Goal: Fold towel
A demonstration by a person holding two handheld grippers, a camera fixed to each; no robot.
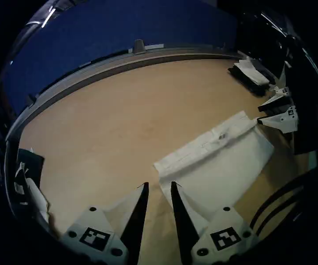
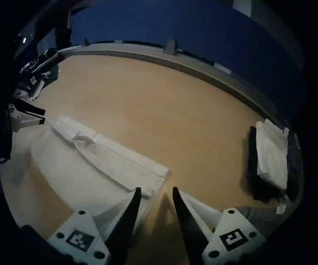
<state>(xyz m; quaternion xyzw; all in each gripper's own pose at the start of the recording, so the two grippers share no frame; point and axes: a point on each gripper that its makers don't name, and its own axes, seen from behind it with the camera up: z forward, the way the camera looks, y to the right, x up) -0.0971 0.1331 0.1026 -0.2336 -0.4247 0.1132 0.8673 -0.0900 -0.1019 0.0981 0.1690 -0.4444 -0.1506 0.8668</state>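
The left claw (image 1: 159, 186) is held low over the table (image 1: 128, 115), its tips aimed at one corner of the towel (image 1: 220, 163). Its fingers stand a narrow gap apart and grip nothing. The right claw (image 2: 156, 191) points at the towel's opposite corner, also slightly parted and empty. Beyond the towel, bare tabletop runs to a grey rim (image 1: 114, 65) under a blue panel (image 2: 181, 22). A stack of folded cloths (image 2: 271, 154) lies well apart from the towel. The towel is white and lies flat on the table, with a doubled band along its far edge.
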